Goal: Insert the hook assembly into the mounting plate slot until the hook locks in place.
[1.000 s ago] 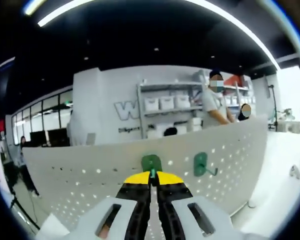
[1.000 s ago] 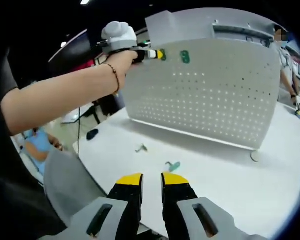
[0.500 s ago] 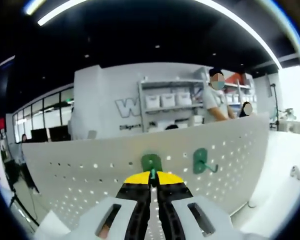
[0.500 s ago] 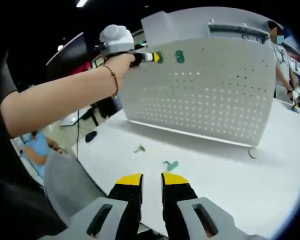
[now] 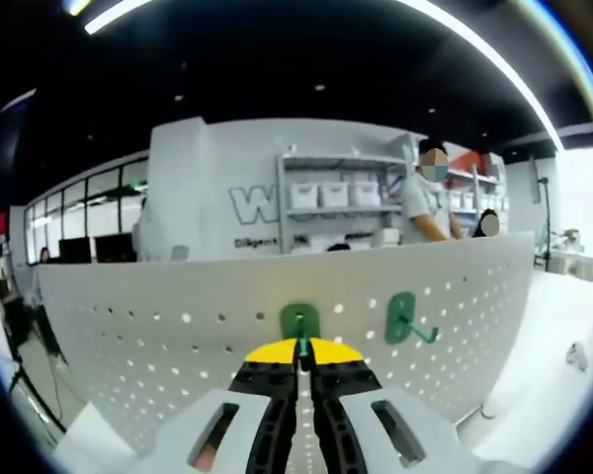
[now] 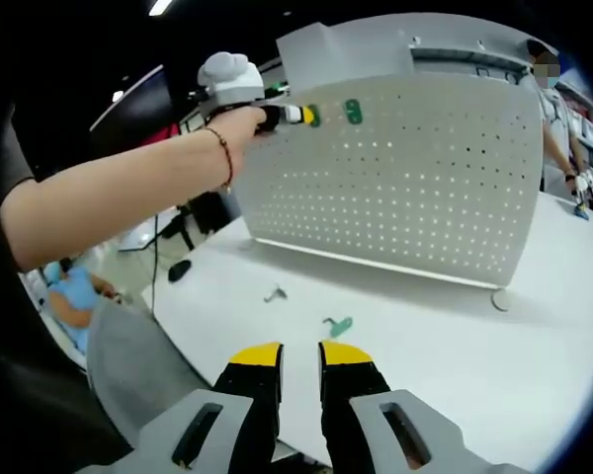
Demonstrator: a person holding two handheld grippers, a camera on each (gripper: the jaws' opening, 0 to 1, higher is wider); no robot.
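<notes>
Against the upright white perforated metal mounting plate (image 5: 178, 336), left gripper (image 5: 299, 348) pinched shut on a green plastic hook (image 5: 299, 321), 1 more green hook (image 5: 402, 318) mounted beside it, right gripper (image 6: 298, 353) slightly parted and empty, low over the white table (image 6: 455, 346), another green hook (image 6: 339, 325) lying there.

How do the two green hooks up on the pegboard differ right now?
The left hook sits between the left gripper fingers, its prong hidden; the right hook hangs free of any gripper, its prong showing. Both are green, side by side near the pegboard top.
</notes>
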